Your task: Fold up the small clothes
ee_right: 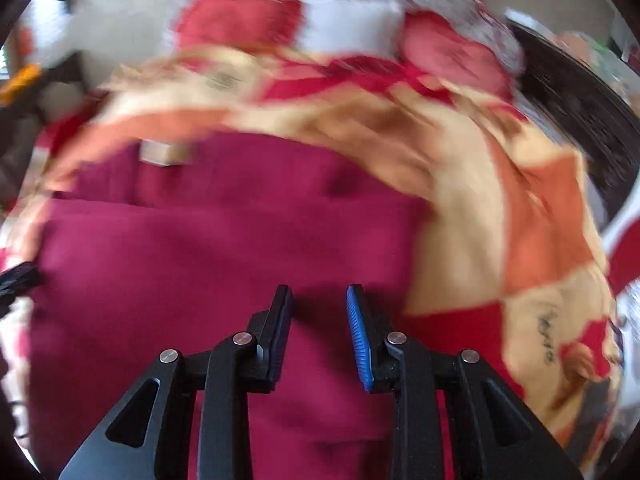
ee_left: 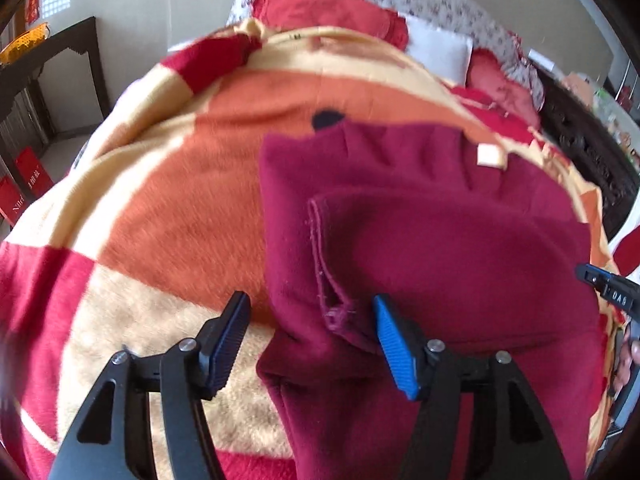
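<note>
Judging progress: roughly midway, it seems. One fold looks done and more are left.

Blanket: an orange, cream and red checked cover is spread over the bed, and it's used as the folding surface.

Left gripper: its fingers are spread wide with nothing pinched. The maroon fabric's left edge sits in the gap between them, but whether it's touched can't be told.

Garment: a maroon fleece piece is laid flat on the blanket, right of center in the left wrist view. A flap with a stitched hem has been brought over the body, so one layer is already doubled.

Label: a small pale tag is seen near the garment's far edge, past the flap.

Right gripper: fingers are parted, less widely than the other one's, and nothing is clamped. It's hovering over the near part of the garment. This view is badly smeared, so fine detail isn't to be trusted.

Still left: probably another fold or two to shrink it down, plus smoothing. No finished compact bundle is seen yet.

Pillows: red ones are piled at the head of the bed, well apart from the work.
</note>
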Demonstrator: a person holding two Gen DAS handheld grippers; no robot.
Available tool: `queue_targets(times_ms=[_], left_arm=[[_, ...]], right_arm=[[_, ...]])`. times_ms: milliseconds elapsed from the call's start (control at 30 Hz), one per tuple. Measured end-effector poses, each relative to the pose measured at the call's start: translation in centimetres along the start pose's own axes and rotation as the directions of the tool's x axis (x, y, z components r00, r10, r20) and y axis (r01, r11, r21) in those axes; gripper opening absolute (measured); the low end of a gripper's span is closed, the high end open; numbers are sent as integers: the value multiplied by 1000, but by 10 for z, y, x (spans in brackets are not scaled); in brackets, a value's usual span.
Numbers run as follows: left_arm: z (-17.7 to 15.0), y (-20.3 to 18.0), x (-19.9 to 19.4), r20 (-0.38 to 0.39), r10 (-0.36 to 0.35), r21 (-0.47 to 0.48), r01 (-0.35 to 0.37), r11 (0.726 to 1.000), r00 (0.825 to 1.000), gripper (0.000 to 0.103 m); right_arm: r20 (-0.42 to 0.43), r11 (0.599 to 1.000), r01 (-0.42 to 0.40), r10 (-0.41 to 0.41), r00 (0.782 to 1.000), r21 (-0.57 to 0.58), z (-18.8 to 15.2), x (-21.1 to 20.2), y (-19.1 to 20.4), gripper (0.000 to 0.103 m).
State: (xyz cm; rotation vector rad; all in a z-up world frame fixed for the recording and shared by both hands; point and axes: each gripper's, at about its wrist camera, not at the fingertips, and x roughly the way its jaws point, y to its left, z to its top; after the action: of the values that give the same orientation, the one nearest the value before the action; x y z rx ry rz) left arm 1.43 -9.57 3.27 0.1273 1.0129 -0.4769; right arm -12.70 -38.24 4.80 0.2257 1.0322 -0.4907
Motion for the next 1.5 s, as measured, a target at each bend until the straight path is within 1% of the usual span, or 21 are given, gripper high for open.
queue_targets(times_ms=[33,100,200,300,333,433,567,733,867,933,1000,1100,1167,1233,1333,1500], left_arm=[[-2,-1,-1,9,8,4,-8,1000,1000,67],[-4,-2,-8,21,17,10,-17,1000,1000,67],[-9,-4,-27,22,34,10,-34,999,999,68],[-17,-10,-52,38,58,51,-60,997,998,68],[-22,-12,-64,45,65,64,-68,996,997,68],[-32,-17,-89,66,62,71,-67,995,996,71],[-53,-23,-120,82,46,85,-53,995,996,72],[-85,-26,-152,81,16,92,-23,996,997,74],[-111,-20,-170,61,-13,86,8,996,998,75],[-130,-15,-179,41,-29,89,25,996,999,76],[-145,-9,-183,29,-37,82,35,996,999,76],[-173,4,-184,-17,-45,51,46,998,999,76],[-190,11,-183,-46,-49,29,50,998,998,76],[-207,13,-182,-76,-48,30,51,998,996,76],[-228,13,-179,-108,-60,30,64,998,992,76],[-246,16,-168,-155,-84,-26,81,996,984,75]], right_arm=[[-29,998,-46,47,998,42,-1,11,-14,9],[-19,989,-107,110,994,98,-1,7,-26,9],[12,983,-144,144,990,115,-3,-19,-35,9],[27,967,-224,223,975,120,-18,-51,-46,9],[30,964,-238,236,971,120,-24,-61,-46,9],[43,963,-249,246,968,100,-44,-91,-54,11],[27,963,-261,259,965,70,-78,-127,-60,15],[9,962,-272,272,962,34,-123,-160,-59,18],[-3,961,-276,276,961,-1,-157,-182,-57,20],[-21,954,-301,301,953,0,-175,-186,-57,23],[-56,946,-325,324,944,1,-193,-185,-54,24],[-106,941,-340,338,935,2,-226,-178,-47,24],[-124,935,-354,354,927,20,-243,-172,-45,24],[-133,927,-373,376,917,52,-257,-167,-46,24],[-141,935,-350,356,924,63,-270,-162,-49,24],[-131,905,-398,417,899,148,-282,-158,-59,24]])
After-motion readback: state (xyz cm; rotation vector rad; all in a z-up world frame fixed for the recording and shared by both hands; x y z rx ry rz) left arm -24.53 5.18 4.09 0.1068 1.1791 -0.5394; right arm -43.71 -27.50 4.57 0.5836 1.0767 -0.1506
